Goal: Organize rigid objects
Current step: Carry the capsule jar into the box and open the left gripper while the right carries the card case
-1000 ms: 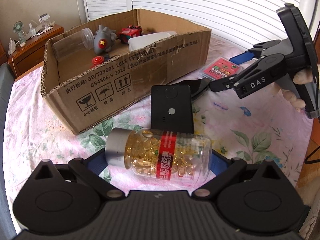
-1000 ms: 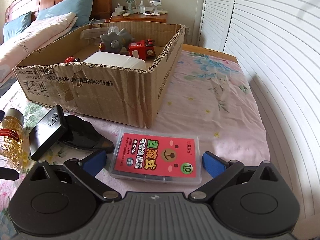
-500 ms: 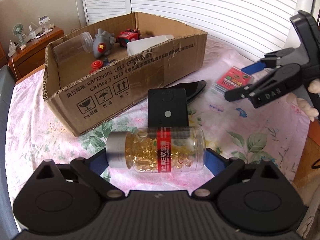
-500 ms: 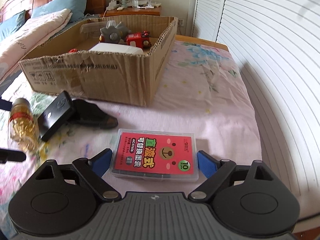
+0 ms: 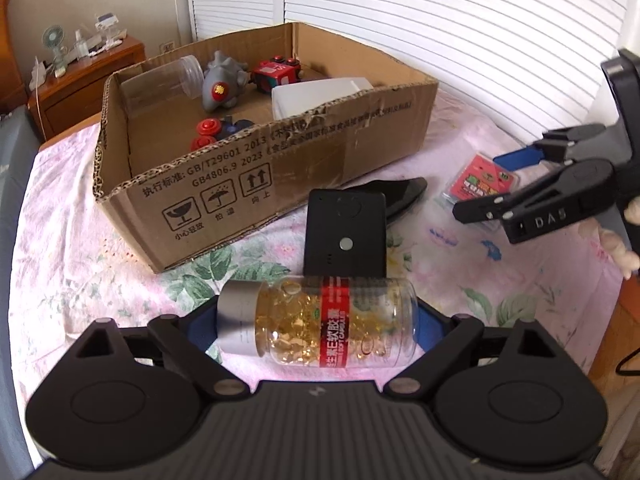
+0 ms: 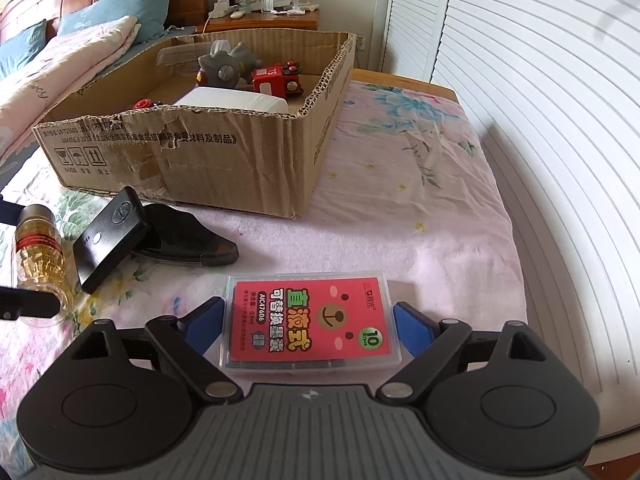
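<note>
My left gripper (image 5: 316,326) is shut on a clear bottle of golden capsules (image 5: 318,322) with a silver cap and red label, held crosswise above the bed. The bottle also shows in the right wrist view (image 6: 38,258). My right gripper (image 6: 308,326) is shut on a clear flat case with a red bear label (image 6: 310,322), lifted off the sheet; the case also shows in the left wrist view (image 5: 482,180). The cardboard box (image 5: 280,168) stands ahead with toys inside.
A black flat device (image 5: 345,236) lies on a black curved piece (image 5: 404,192) beside the box. The box holds a grey figure (image 5: 222,86), a red toy car (image 5: 276,74), a white container (image 5: 316,94) and a clear jar (image 5: 168,82). A nightstand (image 6: 264,18) stands behind.
Both grippers have risen and pulled back with their objects. The bottle and the case have come off the sheet. The right gripper has shifted right in the left wrist view.
</note>
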### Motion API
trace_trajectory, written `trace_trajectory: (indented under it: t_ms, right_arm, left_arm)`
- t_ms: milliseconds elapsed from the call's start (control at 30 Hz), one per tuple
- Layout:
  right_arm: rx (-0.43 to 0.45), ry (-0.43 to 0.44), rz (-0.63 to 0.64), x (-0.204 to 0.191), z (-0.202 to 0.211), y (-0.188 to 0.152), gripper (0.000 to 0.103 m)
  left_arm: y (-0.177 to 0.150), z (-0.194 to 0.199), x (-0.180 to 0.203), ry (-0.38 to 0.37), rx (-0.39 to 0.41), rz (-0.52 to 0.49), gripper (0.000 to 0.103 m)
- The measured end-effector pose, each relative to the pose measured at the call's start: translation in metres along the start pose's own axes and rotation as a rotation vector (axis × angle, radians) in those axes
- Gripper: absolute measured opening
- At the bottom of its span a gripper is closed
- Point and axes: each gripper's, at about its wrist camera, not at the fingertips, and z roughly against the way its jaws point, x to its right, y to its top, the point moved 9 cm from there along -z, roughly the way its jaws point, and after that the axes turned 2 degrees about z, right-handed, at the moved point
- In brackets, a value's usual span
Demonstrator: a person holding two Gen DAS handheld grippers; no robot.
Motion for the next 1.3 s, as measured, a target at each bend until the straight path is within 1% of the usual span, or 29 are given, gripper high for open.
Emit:
trace_trajectory:
  t_ms: [167, 300, 567, 700, 933, 1067, 1167, 1300]
  right_arm:
    - [-0.01, 0.011, 0.03, -0.001, 0.006, 0.0, 0.092]
    - [-0.01, 0.018, 0.057, 0.0, 0.016, 0.001, 0.092]
    - [0.016, 0.041, 0.104, -0.002, 0.041, 0.011, 0.092]
    - [0.06, 0.06, 0.133, -0.006, 0.057, 0.026, 0.092]
    - [0.149, 0.079, 0.16, -0.011, 0.073, 0.067, 0.092]
    - [0.193, 0.087, 0.158, -0.014, 0.076, 0.09, 0.092]
    - [0.213, 0.09, 0.161, -0.016, 0.074, 0.104, 0.092]
    - [0.221, 0.095, 0.164, -0.018, 0.069, 0.118, 0.092]
  left_arm:
    - [0.0, 0.006, 0.003, 0.001, -0.02, -0.029, 0.093]
    - [0.003, 0.016, 0.004, 0.006, -0.021, -0.051, 0.093]
    - [0.021, 0.041, 0.005, 0.005, -0.006, -0.089, 0.093]
    - [0.041, 0.053, -0.001, 0.027, 0.03, -0.105, 0.093]
    - [0.089, 0.062, -0.018, 0.058, 0.108, -0.106, 0.093]
    - [0.117, 0.052, -0.036, 0.099, 0.13, -0.102, 0.093]
    - [0.134, 0.037, -0.051, 0.116, 0.125, -0.081, 0.093]
    - [0.149, 0.017, -0.068, 0.129, 0.108, -0.047, 0.093]
